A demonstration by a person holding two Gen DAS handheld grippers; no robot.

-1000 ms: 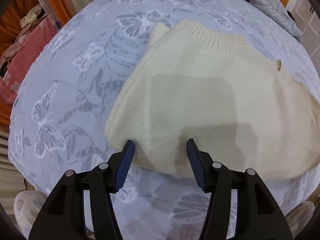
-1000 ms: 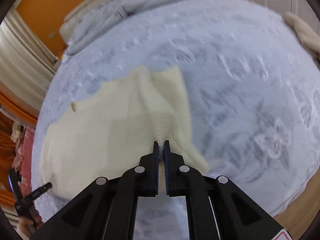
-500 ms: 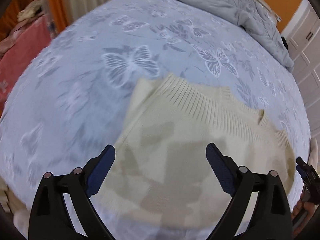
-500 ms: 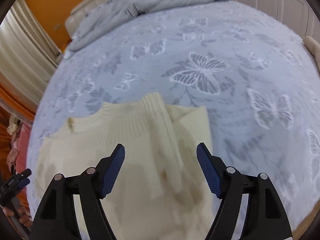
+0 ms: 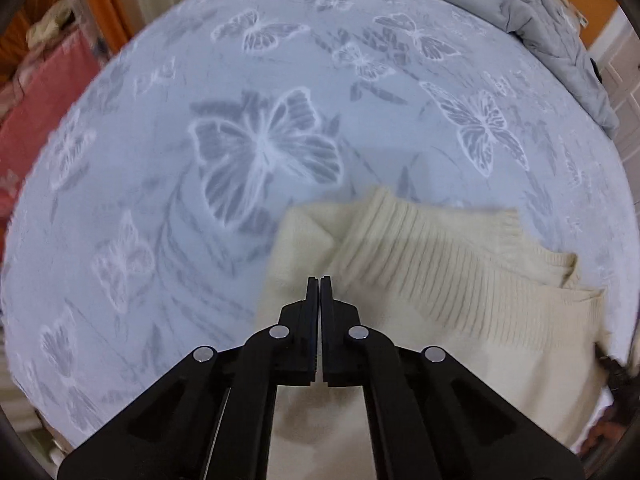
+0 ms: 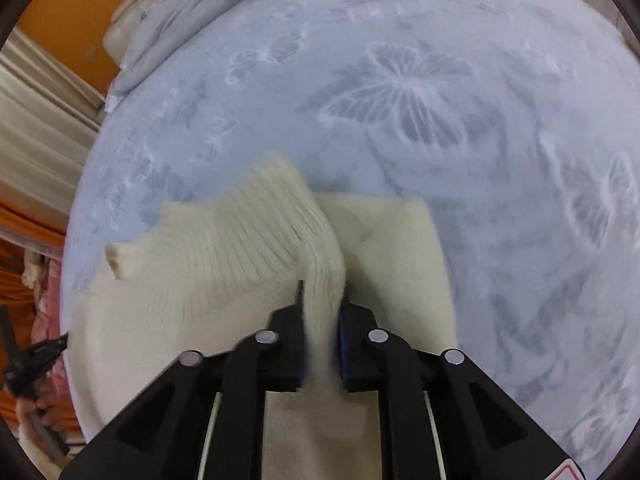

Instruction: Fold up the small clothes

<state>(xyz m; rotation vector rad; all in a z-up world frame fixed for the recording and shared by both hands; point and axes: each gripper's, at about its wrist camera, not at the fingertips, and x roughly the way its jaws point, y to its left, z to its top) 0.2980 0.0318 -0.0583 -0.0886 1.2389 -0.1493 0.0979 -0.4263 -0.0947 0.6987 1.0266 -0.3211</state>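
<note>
One cream knit sweater (image 5: 460, 280), lower right of the left-wrist frame, on one butterfly-print bedspread (image 5: 260, 152). Two grippers. Left gripper (image 5: 319, 280): jaws fully closed over the sweater; whether knit is pinched, cannot tell. Right gripper (image 6: 322, 296): jaws closing, ribbed fold of knit between them, pads pressing it.

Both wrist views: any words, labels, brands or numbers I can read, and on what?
None readable.
Red-edged sticker at the corner of the right hand-held gripper: cut off by the frame, nothing legible.
Cream ribbed knit sweater and butterfly-patterned blue-grey bedspread: no text.
</note>
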